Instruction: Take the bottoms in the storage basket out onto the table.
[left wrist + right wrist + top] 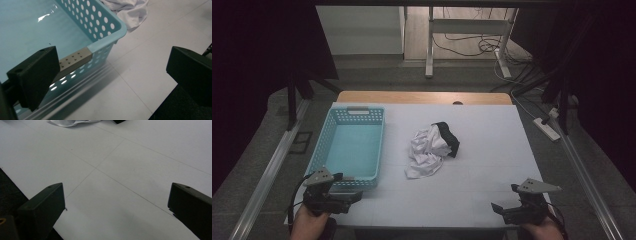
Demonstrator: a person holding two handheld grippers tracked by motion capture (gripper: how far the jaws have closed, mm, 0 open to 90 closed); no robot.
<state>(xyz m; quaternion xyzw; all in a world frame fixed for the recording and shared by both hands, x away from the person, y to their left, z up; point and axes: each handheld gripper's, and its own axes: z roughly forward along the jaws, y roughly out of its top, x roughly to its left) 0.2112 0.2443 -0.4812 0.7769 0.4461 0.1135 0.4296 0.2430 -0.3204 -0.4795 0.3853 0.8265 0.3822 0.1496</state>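
The cloth [432,148], white and black, lies crumpled at the centre of the high view, right of the basket [348,147]. The left gripper [343,196] sits lower left, the right gripper [503,209] lower right; both have their 2 jaws spread wide, holding nothing.

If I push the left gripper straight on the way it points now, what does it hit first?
Most likely the near corner of the blue basket, which sits just ahead of the open left gripper. The crumpled white cloth lies beyond it; depth is uncertain.
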